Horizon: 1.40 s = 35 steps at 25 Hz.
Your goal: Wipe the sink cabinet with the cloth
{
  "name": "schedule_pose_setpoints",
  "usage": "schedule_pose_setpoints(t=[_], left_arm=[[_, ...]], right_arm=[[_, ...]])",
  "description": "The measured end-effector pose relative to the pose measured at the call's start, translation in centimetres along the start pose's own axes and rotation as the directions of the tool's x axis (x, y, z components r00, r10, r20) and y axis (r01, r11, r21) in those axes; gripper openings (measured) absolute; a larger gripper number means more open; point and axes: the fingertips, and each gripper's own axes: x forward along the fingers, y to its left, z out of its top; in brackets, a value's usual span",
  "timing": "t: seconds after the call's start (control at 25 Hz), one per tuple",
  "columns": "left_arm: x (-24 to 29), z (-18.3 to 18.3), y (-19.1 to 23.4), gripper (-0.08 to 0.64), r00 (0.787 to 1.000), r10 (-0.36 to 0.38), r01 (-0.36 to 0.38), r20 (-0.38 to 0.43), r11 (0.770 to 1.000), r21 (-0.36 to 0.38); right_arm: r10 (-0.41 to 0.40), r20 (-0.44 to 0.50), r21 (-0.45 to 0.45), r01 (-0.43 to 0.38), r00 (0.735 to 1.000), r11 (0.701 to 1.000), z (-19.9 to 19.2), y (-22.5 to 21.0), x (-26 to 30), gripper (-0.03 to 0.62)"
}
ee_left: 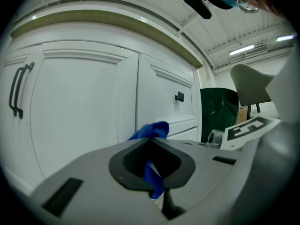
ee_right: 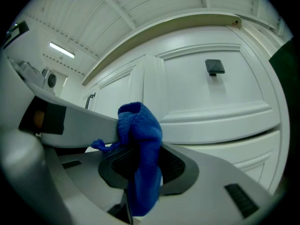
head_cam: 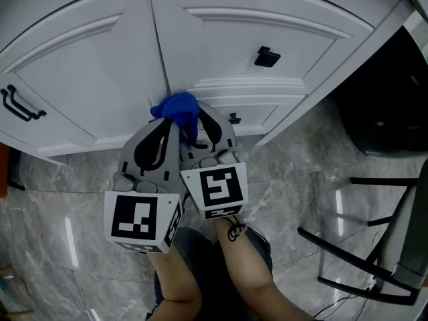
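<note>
Marker cubes sit closest to the head camera, the left gripper's cube (head_cam: 142, 221) beside the right gripper's cube (head_cam: 215, 189), because both tools are pushed forward side by side at one spot.

The left gripper (ee_left: 152, 139) has its fingers (ee_left: 93, 172) pressed narrow on a thin strand of the blue cloth (head_cam: 177, 107), which bunches out past the tips. That looks like a steadying hold more than the working one.

The cloth sits in front of the cabinet (head_cam: 87, 72), at the upright strip between its two doors, well above the bottom edge. Whether it is touching the paint or just off it I cannot tell.

The right gripper (ee_right: 140, 144) has its fingers (ee_right: 211, 172) clamped on the thick fold of the cloth, with a wad standing proud of the tips. The wad is probably left out so that cloth, not plastic, meets the door. Wiping seems about to start at the strip, and both door panels look untouched.
</note>
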Motion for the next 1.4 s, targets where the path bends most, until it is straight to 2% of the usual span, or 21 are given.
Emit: schedule_pose_setpoints(t=[0.32, 0.64, 1.16, 1.4], left_arm=[[0.2, 0.1, -0.3, 0.003, 1.000, 0.017, -0.016, -0.010, 1.000, 0.022], [-0.6, 0.4, -0.2, 0.003, 0.998, 0.062, -0.061, -0.032, 0.997, 0.043], [-1.3, 1.5, -0.4, 0.003, 0.998, 0.062, -0.062, 0.002, 0.997, 0.042], [-1.1, 1.4, -0.6, 0.003, 0.999, 0.051, -0.051, 0.006, 0.998, 0.036]], right_arm=[[0.024, 0.008, 0.014, -0.024, 1.000, 1.000, 0.0, -0.1, 0.0, 0.115], [0.026, -0.040, 0.029, -0.025, 0.999, 0.999, -0.2, -0.1, 0.0, 0.115], [-0.045, -0.066, 0.035, 0.048, 0.997, 0.998, 0.0, -1.7, -0.6, 0.115], [-0.047, -0.064, 0.015, 0.048, 0.997, 0.999, 0.0, -1.9, -0.7, 0.115]])
